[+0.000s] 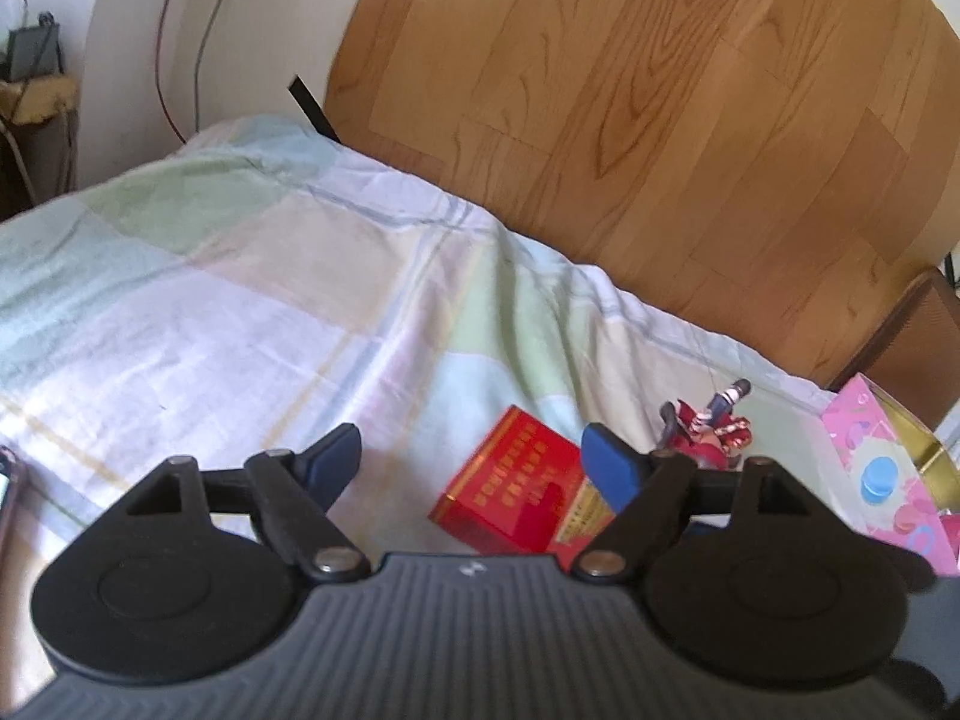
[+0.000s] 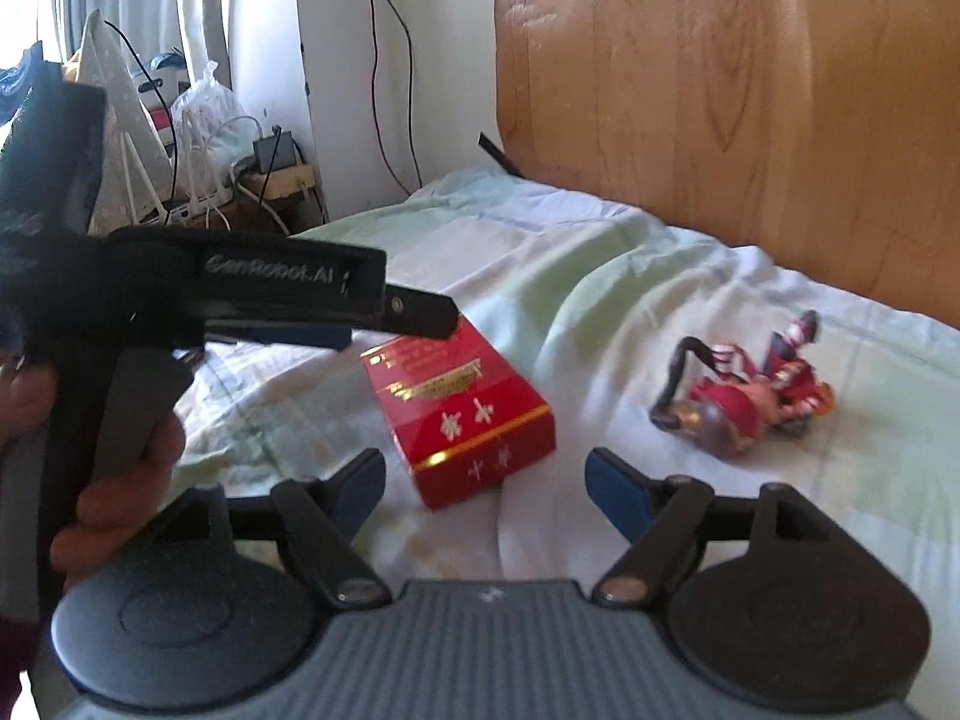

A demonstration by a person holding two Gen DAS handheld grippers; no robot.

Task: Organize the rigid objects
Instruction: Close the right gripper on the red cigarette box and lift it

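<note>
Bedding in pale pastel checks (image 1: 240, 300) covered the whole work surface, with a wood-grain headboard (image 1: 660, 120) rising behind it. Seen from the left wrist, the left gripper (image 1: 474, 456) hovered low over the sheet with its blue-padded jaws spread wide and nothing pinched between them. Just ahead of it, nearer its right finger, a red box with gold lettering (image 1: 516, 486) lay on the sheet. Further right lay a small red-dressed figurine (image 1: 714, 420) on its side, apart from the box. At the far right edge stood a pink patterned box (image 1: 888, 468) (its contents were too blurred to identify).

From the right wrist, a hand (image 2: 120, 480) at the far left held the left gripper's black handle, whose tip reached over the far end of the red box (image 2: 462, 414). The right gripper (image 2: 486, 486) sat just behind the box, jaws spread wide and empty, not touching it. To the right, well apart, the figurine (image 2: 750, 396) lay on the sheet.
</note>
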